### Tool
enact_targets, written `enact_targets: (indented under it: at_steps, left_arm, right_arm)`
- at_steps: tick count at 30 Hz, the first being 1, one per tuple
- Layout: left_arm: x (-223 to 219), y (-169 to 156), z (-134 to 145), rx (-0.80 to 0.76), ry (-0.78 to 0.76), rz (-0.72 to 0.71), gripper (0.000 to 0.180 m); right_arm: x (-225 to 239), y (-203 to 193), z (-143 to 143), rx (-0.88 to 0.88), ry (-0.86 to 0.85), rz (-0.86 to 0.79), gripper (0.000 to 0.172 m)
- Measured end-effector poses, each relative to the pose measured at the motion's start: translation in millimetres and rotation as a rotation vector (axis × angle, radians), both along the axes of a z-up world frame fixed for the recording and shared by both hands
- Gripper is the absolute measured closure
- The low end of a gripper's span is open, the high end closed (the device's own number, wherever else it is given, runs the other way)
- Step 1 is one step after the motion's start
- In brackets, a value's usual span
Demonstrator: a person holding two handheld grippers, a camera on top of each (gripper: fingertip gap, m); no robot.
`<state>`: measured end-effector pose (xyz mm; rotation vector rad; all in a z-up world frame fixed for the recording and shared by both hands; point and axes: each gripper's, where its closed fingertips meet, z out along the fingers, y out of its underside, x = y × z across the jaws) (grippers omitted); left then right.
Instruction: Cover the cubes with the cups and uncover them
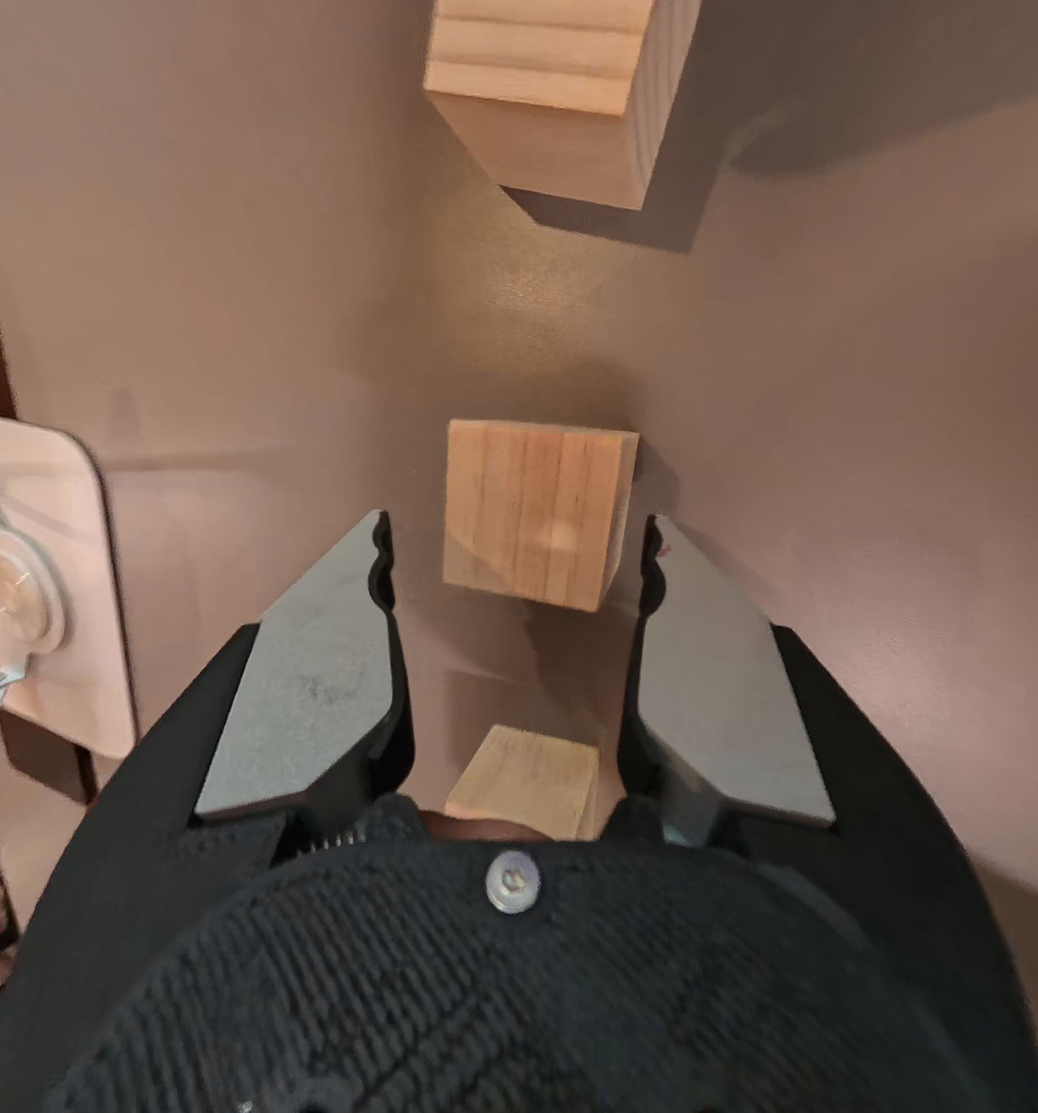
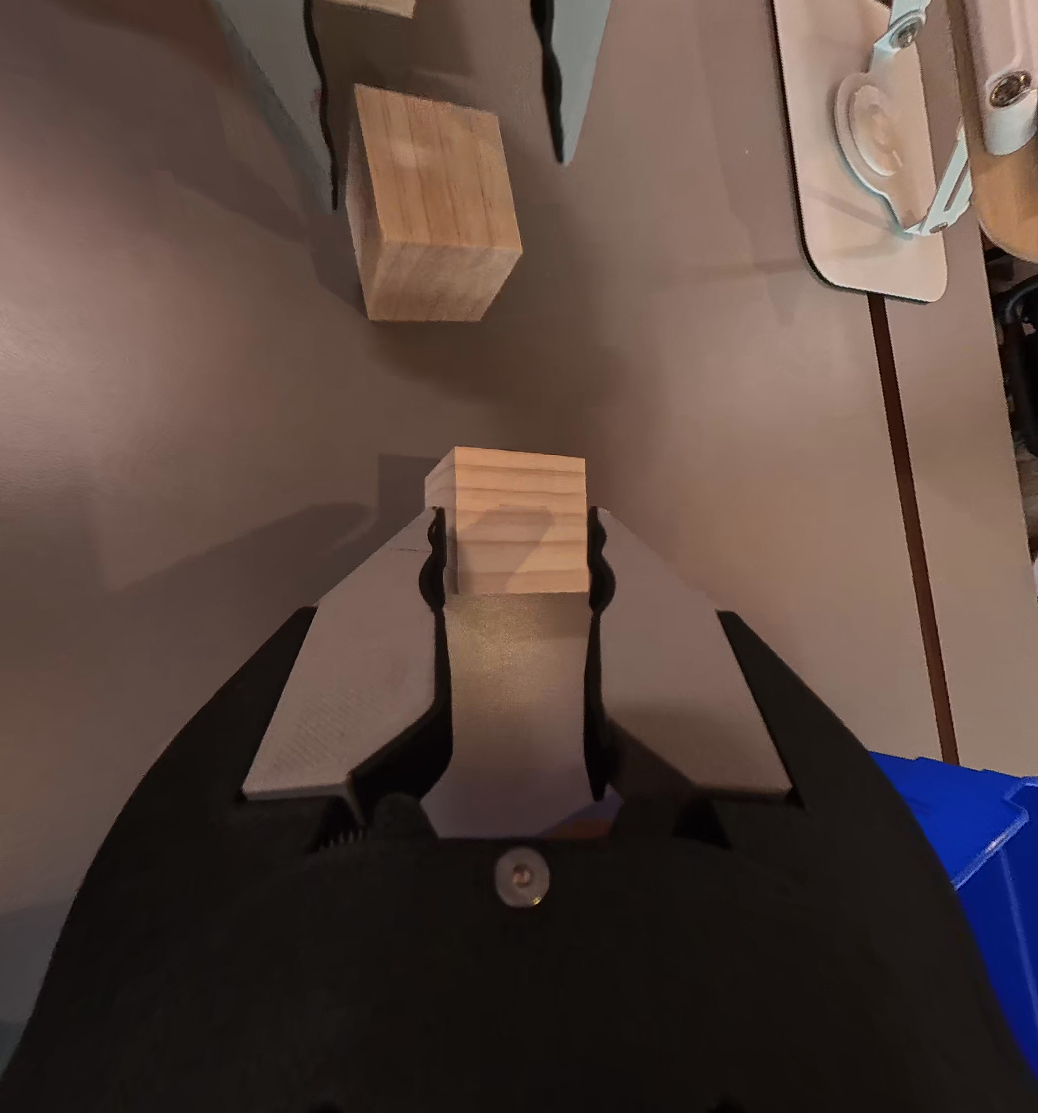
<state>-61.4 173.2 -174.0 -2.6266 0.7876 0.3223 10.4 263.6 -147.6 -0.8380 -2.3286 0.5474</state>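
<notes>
Three pale wooden cubes stand in a row on the brown-grey table (image 1: 866,482). My left gripper (image 1: 516,530) is open wide. The middle cube (image 1: 534,518) stands between its fingertips with a gap on each side. A nearer cube (image 1: 522,783) sits low between its fingers, untouched, and the far cube (image 1: 528,90) is at the top edge. In the right wrist view my right gripper (image 2: 513,524) is shut on that far cube (image 2: 516,530), a pad on each side. The middle cube (image 2: 432,199) lies beyond, flanked by the left gripper's fingers (image 2: 571,72).
A white plate with a metal bracket (image 1: 40,572) lies at the table's left side and also shows in the right wrist view (image 2: 866,150). A blue bin (image 2: 986,873) sits at the lower right. A dark strip (image 2: 908,482) marks the table's edge.
</notes>
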Motion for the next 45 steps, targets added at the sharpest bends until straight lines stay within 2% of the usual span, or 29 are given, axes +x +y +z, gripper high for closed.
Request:
enact_targets:
  at_steps: [4,6,9,13,15,17,25,31,36,40,43,45]
  left_arm:
    - [-15.6,-30.4,34.0,0.053,0.026,0.037,0.095]
    - [-30.9,-60.4,37.2,-0.003,0.028,0.055,0.095]
    - [-65.4,-108.5,23.3,-0.137,0.077,0.119,0.092]
    - [-92.1,-140.6,-8.3,-0.25,0.129,0.16,0.1]
    - [-97.2,-137.5,-19.3,-0.243,0.146,0.144,0.105]
    - [-89.3,-127.7,-26.7,-0.222,0.091,0.113,0.111]
    - [-82.1,-97.8,-25.8,-0.129,0.05,0.107,0.114]
    - [-79.4,-101.7,-21.7,-0.111,0.066,0.098,0.112]
    - [-82.3,-118.2,6.5,-0.022,0.028,0.126,0.097]
    - [-113.7,-131.6,59.2,0.169,-0.011,0.244,0.097]
    - [-170.7,-158.5,106.7,0.35,0.033,0.46,0.098]
    - [-233.9,-197.4,137.4,0.485,0.148,0.747,0.103]
  right_arm:
    - [-1.5,-11.9,15.6,-0.053,0.059,0.033,0.126]
    - [-4.1,-15.7,24.5,-0.076,0.098,0.038,0.125]
    - [-8.3,-16.0,31.5,-0.076,0.142,0.035,0.125]
    - [-11.5,-16.8,29.8,-0.062,0.148,0.031,0.122]
    - [-12.7,-17.9,28.0,-0.058,0.147,0.032,0.122]
    - [-13.4,-18.6,26.0,-0.061,0.142,0.033,0.121]
    - [-14.7,-14.4,20.1,-0.077,0.125,0.023,0.121]
    - [-13.7,-21.5,25.6,-0.11,0.141,0.047,0.118]
    - [-15.3,-20.8,36.3,-0.137,0.192,0.046,0.117]
    - [-16.0,-16.0,43.0,-0.133,0.242,0.041,0.117]
    - [-19.8,-9.1,52.9,-0.165,0.297,0.004,0.117]
    - [-22.2,-7.0,60.3,-0.199,0.329,-0.014,0.116]
